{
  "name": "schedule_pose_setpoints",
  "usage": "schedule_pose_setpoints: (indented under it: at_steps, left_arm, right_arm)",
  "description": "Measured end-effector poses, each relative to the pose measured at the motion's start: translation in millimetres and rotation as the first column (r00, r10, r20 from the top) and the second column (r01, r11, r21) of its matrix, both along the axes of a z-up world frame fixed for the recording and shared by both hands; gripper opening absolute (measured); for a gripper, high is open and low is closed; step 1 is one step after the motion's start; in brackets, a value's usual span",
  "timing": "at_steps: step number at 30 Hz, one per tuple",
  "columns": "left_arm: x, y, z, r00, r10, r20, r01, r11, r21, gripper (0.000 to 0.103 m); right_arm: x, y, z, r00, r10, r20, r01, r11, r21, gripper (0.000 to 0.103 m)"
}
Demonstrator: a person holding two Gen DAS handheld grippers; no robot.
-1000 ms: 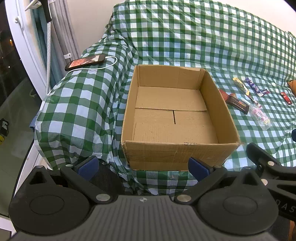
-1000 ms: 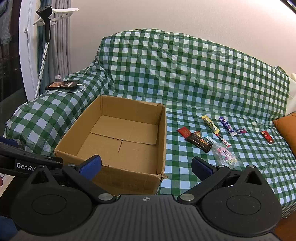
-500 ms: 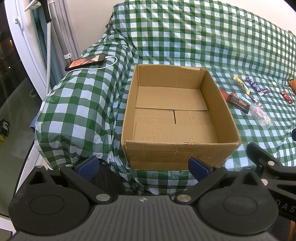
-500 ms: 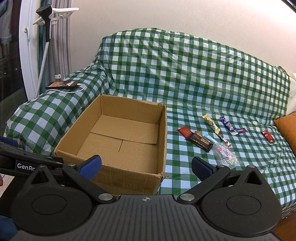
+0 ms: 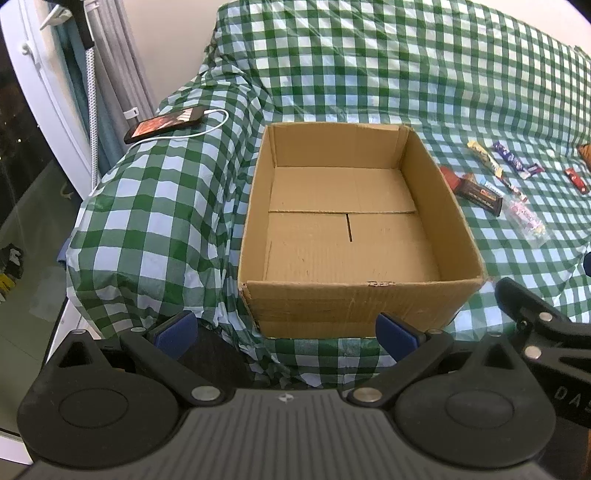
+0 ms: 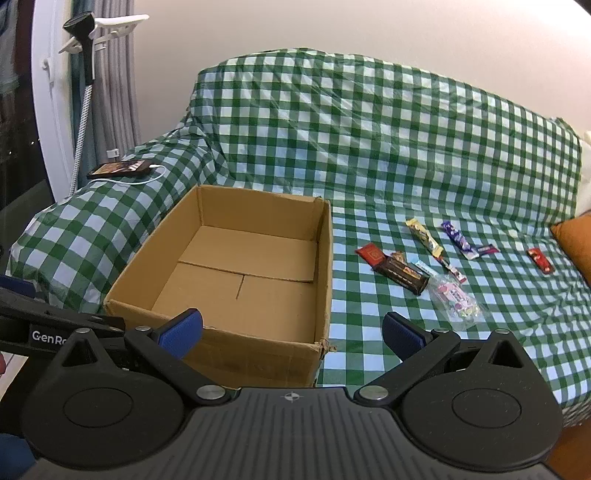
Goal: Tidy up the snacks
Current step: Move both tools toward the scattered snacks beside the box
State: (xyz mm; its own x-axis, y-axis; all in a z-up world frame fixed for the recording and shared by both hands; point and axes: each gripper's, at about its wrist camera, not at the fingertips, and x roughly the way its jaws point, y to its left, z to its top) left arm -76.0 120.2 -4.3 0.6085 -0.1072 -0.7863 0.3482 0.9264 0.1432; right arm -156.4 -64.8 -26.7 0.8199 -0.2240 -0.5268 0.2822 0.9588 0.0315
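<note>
Both claws, left claw (image 5: pixel 284 330) and right claw (image 6: pixel 293 330), hanging wide open, gripping nothing. Open brown cardboard box (image 6: pixel 255 334) sitting on green-checked sofa cover (image 6: pixel 369 147); wrapped snack bars (image 6: pixel 424 258) lying just right of box.

I see a sofa draped in a green-and-white checked plastic cover (image 6: pixel 369 147) against a plain cream wall (image 6: pixel 332 26). At its left armrest hang grey pleated curtains (image 6: pixel 118 92) beside a white-framed dark glass door (image 5: pixel 33 122), over a pale tiled floor (image 5: pixel 26 295).
</note>
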Motion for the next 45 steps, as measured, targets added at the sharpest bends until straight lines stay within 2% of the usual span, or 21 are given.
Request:
schedule_pose_setpoints:
  at_steps: [7,13,21,25,30,35,38,40,42,45]
  left_arm:
    - [13,-29,-4,0.999,-0.027,-0.018,0.028,0.998,0.056,0.103]
    - [25,-67,-9,0.997,-0.069,-0.044,0.073,0.993,0.092,0.103]
    - [46,-142,-14,0.987,-0.150,-0.063,0.157,0.978,0.133,0.103]
    - [63,-190,-16,0.979,-0.184,-0.087,0.194,0.973,0.123,0.103]
    - [97,-264,-26,0.967,-0.208,-0.144,0.219,0.974,0.061,0.103]
    - [152,-350,-63,0.957,-0.148,-0.250,0.154,0.988,0.004,0.103]
    - [188,-392,-100,0.933,-0.076,-0.352,0.075,0.997,-0.015,0.103]
    - [212,-416,-127,0.908,-0.020,-0.419,0.014,1.000,-0.018,0.103]
    - [229,-434,-149,0.896,0.024,-0.444,-0.030,1.000,-0.008,0.103]
    - [247,-458,-174,0.891,0.071,-0.449,-0.071,0.997,0.018,0.103]
  right_arm:
    - [7,-34,-8,1.000,-0.019,-0.024,0.021,0.993,0.112,0.103]
    - [10,-67,-31,0.994,-0.112,0.019,0.108,0.984,0.145,0.103]
    - [15,-133,-59,0.966,-0.258,-0.020,0.258,0.952,0.164,0.103]
    - [19,-179,-74,0.944,-0.328,-0.031,0.328,0.930,0.167,0.103]
    - [37,-242,-94,0.920,-0.388,-0.054,0.391,0.910,0.138,0.103]
    - [74,-309,-126,0.926,-0.363,-0.101,0.374,0.920,0.117,0.103]
    - [103,-349,-152,0.939,-0.310,-0.150,0.330,0.934,0.138,0.103]
    - [123,-372,-169,0.949,-0.262,-0.174,0.289,0.945,0.154,0.103]
    - [139,-388,-182,0.961,-0.202,-0.191,0.233,0.959,0.160,0.103]
    - [163,-402,-197,0.966,-0.131,-0.224,0.162,0.979,0.125,0.103]
